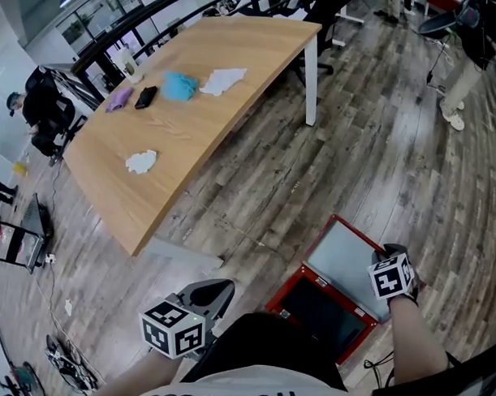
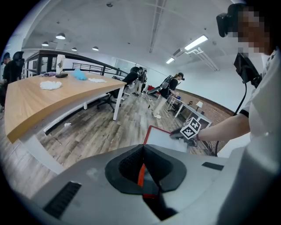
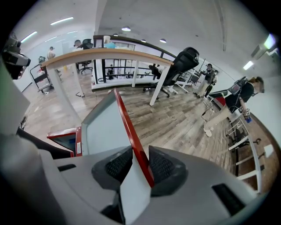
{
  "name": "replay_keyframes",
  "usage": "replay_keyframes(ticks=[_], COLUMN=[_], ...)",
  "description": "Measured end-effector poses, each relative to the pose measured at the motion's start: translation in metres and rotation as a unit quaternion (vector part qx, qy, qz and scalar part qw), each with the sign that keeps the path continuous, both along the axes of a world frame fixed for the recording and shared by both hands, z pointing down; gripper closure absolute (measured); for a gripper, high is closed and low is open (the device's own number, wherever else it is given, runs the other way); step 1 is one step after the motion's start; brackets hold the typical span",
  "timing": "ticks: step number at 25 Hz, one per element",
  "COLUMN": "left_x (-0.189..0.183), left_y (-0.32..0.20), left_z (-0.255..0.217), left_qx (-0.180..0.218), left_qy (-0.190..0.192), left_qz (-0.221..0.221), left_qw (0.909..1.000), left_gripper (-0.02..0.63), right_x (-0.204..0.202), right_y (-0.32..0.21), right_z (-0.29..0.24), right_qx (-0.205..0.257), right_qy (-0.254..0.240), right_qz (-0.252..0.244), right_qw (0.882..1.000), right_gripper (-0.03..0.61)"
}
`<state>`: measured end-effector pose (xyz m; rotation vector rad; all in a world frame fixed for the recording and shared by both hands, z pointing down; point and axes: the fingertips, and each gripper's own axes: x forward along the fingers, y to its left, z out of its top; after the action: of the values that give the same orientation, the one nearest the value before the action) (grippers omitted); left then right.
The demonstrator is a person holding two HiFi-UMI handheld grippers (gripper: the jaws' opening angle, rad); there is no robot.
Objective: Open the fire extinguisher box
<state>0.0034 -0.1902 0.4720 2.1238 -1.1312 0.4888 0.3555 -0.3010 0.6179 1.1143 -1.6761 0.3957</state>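
**Down on the wood floor: right gripper clamped on the box's raised lid**

Down at the lower right of your head view, your right gripper (image 3: 139, 166) has its jaws closed partway on the red edge of the lid (image 3: 103, 127). Both dark ribbed pads press that edge from either side, and the grey panel of the lid runs away from the jaws to the left. The lid stands raised and tilted off the fire extinguisher box (image 1: 321, 311), which lies on the floor (image 1: 355, 156) with its dark inside showing. Your bare right forearm (image 1: 418, 341) reaches in from the bottom corner, and the gripper points steeply down onto the lid's far corner.

Your left gripper (image 2: 142, 159) has its jaws together and holds nothing. A thin red sliver shows at the seam between the pads, and you cannot tell from that view what it is. This gripper hangs low just left of the box, clear of it. It slopes gently down, aimed across at the lid and at your right gripper beyond. Its marker cube (image 1: 172, 328) sits at the bottom of the head view.
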Motion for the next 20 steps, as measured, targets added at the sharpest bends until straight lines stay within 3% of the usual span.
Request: replay_keyframes(ticks=[8, 15, 20], left_x=[-0.009, -0.008, 0.006], left_y=[0.004, 0.005, -0.004], left_z=[-0.007, -0.015, -0.030], left_qx=[0.009, 0.018, 0.035], left_qy=[0.001, 0.009, 0.026], left_qz=[-0.011, -0.014, 0.003], left_qw=[0.9999, 0.9997, 0.9990], left_gripper=[0.607, 0.607, 0.607], right_x=[0.003, 0.004, 0.006], right_y=[0.001, 0.012, 0.021], right_z=[-0.002, -0.023, -0.057], right_qx=[0.010, 0.034, 0.060], right_qy=[0.062, 0.051, 0.016], right_qz=[-0.040, -0.027, 0.005], right_qw=[0.997, 0.998, 0.998], right_gripper=[0.468, 0.468, 0.468])
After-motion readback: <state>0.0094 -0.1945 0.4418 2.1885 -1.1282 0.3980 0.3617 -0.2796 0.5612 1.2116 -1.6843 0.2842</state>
